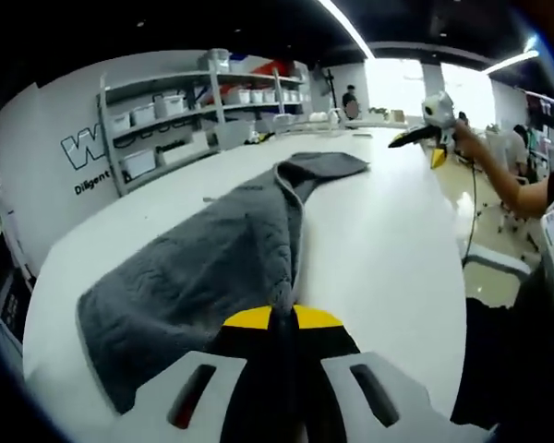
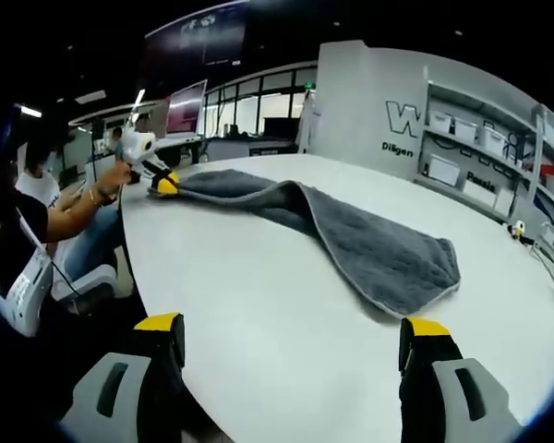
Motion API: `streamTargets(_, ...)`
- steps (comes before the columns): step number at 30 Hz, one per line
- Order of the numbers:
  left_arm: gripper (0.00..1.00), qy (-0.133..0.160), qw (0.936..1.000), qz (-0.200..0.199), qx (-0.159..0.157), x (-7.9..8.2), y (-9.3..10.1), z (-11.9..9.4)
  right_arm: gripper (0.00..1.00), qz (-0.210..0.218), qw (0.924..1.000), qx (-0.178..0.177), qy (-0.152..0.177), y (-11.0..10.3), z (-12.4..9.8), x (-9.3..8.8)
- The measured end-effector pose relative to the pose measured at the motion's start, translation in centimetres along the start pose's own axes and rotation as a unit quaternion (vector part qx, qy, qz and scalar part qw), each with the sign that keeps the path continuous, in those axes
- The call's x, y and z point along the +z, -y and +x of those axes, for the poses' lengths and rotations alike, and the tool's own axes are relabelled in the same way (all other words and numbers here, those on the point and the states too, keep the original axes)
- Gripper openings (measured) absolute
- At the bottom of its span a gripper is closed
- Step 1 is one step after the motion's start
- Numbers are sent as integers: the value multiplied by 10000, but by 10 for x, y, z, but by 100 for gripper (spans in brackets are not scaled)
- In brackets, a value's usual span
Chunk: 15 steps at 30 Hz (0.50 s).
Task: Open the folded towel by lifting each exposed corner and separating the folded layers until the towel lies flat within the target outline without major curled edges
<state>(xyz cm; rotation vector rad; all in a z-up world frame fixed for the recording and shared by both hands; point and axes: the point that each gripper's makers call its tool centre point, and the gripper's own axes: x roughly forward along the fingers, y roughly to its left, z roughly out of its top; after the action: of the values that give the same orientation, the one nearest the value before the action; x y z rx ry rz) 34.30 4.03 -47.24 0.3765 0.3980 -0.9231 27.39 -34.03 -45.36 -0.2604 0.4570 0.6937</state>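
Currently, risk first, then pose:

Towel spot: we see the grey towel (image 1: pixel 212 268) on the white counter (image 1: pixel 388 258), stretched long, one end at the left gripper (image 1: pixel 283 318), the far end (image 1: pixel 323 166) twisted and narrow.
Fold state: a long fold ridge runs down the middle, so layers aren't separated yet; in the right gripper view the loose end (image 2: pixel 397 268) lies flat w/ its edge showing.
Target outline: we can't make one out on the counter, maybe washed out by glare.
Left jaws: together, pinching the near towel edge at the yellow tips, as far as we can tell.
Right jaws: wide apart, nothing between them, held off the cloth w/ bare counter ahead.
Risk 1: if the left gripper pulls up w/ only one layer, the ridge may roll instead of opening; cause = pinch on the wrong layer.
Risk 2: a pull along the length drags the whole towel across the slick counter, away from wherever the outline is; cause = nothing pins the other end.
Risk 3: the twisted end could stay curled after spreading; cause = no grip there.
Left pose: low, nearly level w/ the counter, pointing along the towel; in the right gripper view a hand (image 2: pixel 111 175) holds it at the far towel end.
Right pose: right gripper (image 2: pixel 291 337) low at the counter edge; in the left gripper view it hangs raised above the far counter side, arm (image 1: pixel 503 171) extended.
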Motion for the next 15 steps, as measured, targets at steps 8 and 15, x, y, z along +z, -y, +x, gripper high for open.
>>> streamTargets(8, 6, -30, 9999, -88, -79, -8, 1, 5, 98, -18, 10000, -7, -62, -1, 0, 0)
streamTargets(15, 6, -83, 9999, -65, -115, -12, 3, 8, 98, -69, 9999, 18, -87, -4, 2, 5)
